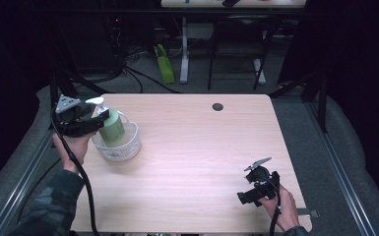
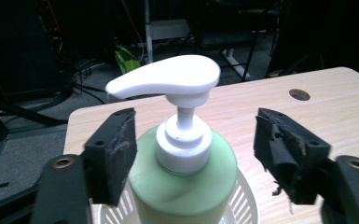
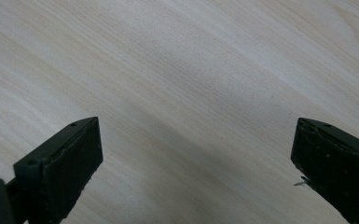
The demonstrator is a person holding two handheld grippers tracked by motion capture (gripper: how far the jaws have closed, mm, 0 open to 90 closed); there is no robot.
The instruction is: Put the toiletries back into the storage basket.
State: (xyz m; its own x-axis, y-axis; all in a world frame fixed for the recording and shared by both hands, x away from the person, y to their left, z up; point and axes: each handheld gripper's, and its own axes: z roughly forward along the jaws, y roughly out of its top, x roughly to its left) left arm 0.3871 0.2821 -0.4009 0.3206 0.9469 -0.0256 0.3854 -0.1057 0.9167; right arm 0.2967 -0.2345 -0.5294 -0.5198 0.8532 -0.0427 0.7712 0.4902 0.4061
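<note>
The green bottle [image 2: 186, 182] stands in a white basket [image 1: 123, 147] at the surface's [image 1: 192, 147] left edge, between the left hand-held gripper's [image 2: 196, 144] spread jaws, pads apart from it. The right hand-held gripper [image 3: 196, 158] gapes over bare wood.

Hand-held gripper [image 3: 193, 172], its 2 black jaws wide apart, over bare pale wooden table [image 3: 182, 70].

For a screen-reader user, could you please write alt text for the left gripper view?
A green bottle with a white pump stands in a white basket, between the left gripper's open black jaws, on a wooden table.
</note>
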